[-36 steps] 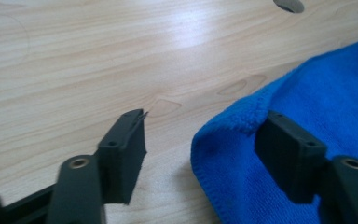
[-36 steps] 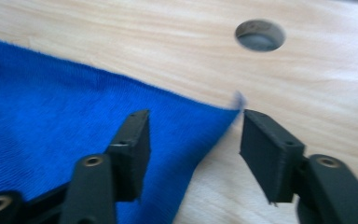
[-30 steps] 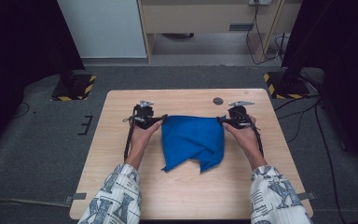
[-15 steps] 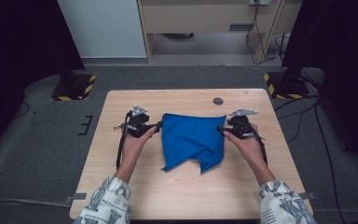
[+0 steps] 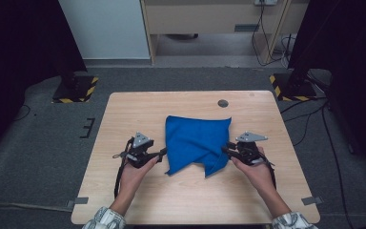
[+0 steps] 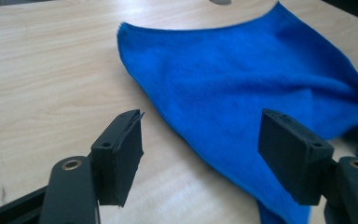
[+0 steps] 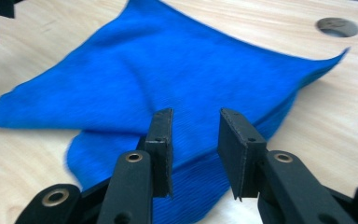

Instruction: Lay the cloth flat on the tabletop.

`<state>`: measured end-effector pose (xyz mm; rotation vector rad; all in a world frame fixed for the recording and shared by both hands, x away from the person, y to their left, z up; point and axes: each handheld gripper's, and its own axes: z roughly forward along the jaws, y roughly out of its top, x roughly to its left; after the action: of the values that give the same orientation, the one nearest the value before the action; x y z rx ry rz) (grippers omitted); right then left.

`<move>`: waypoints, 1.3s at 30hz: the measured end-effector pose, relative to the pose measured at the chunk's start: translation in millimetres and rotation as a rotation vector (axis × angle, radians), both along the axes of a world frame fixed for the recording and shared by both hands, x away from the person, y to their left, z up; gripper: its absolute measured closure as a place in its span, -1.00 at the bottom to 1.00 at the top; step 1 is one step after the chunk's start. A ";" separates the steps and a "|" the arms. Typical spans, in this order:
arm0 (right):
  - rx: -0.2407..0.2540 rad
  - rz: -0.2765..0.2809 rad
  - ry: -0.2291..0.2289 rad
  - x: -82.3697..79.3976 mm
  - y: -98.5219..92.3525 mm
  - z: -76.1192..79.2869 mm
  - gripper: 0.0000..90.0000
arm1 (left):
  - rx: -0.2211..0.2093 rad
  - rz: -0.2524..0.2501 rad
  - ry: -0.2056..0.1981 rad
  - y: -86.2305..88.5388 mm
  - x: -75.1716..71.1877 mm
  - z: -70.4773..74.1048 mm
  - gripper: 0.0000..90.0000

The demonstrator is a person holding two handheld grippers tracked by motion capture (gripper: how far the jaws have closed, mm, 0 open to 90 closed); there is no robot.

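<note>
A blue cloth (image 5: 195, 138) lies loosely folded on the wooden table (image 5: 138, 109), with two pointed corners toward the person. My left gripper (image 5: 162, 153) is at the cloth's left edge, low over the table. Its jaws (image 6: 200, 149) are open wide and have just been closing slightly, and the cloth (image 6: 242, 79) edge lies on the table just ahead of them. My right gripper (image 5: 225, 149) is at the cloth's right edge. Its jaws (image 7: 196, 149) have just been closing and stand a narrow gap apart above the cloth (image 7: 144, 74), with no fabric pinched between the pads.
A round cable hole (image 5: 223, 103) sits in the table beyond the cloth. Bare wood surrounds the cloth on all sides. Dark stands with striped bases (image 5: 74, 90) flank the table on the grey floor.
Both hands have slid toward the person along the cloth's two sides. The right gripper's jaws have narrowed. The cloth has not moved.
</note>
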<state>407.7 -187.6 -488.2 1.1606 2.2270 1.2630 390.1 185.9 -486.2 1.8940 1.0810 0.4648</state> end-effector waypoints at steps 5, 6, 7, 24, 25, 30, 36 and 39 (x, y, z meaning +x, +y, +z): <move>0.017 0.027 -0.007 -16.2 6.0 -5.0 0.37 | 0.044 -0.042 0.004 -3.9 -24.4 -7.8 -0.33; 0.011 0.032 -0.004 -19.2 8.5 -5.7 0.33 | 0.044 -0.046 0.011 -5.3 -29.0 -11.0 -0.33; 0.003 0.042 -0.011 -22.8 11.1 -6.4 0.28 | 0.049 -0.047 0.018 -6.4 -31.1 -12.5 -0.33; -0.057 0.112 -0.003 -32.0 53.7 -20.6 -0.14 | 0.091 -0.083 0.079 -31.3 -31.9 -27.4 -0.38; -0.062 0.114 0.001 -31.7 56.2 -22.0 -0.14 | 0.096 -0.088 0.082 -31.9 -32.0 -28.2 -0.38; -0.085 0.127 -0.001 -32.5 63.1 -25.5 -0.13 | 0.123 -0.103 0.095 -35.6 -30.9 -32.2 -0.35; -0.111 0.146 -0.004 -33.5 66.4 -29.7 0.18 | 0.122 -0.119 0.102 -37.7 -26.3 -35.7 -0.07; -0.112 0.141 -0.003 -33.4 64.5 -29.7 0.39 | 0.127 -0.140 0.104 -39.7 -25.2 -36.6 0.17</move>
<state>374.3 -123.1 -517.9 0.9747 2.3804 1.1732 364.9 146.2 -522.8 2.1102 0.9973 0.3656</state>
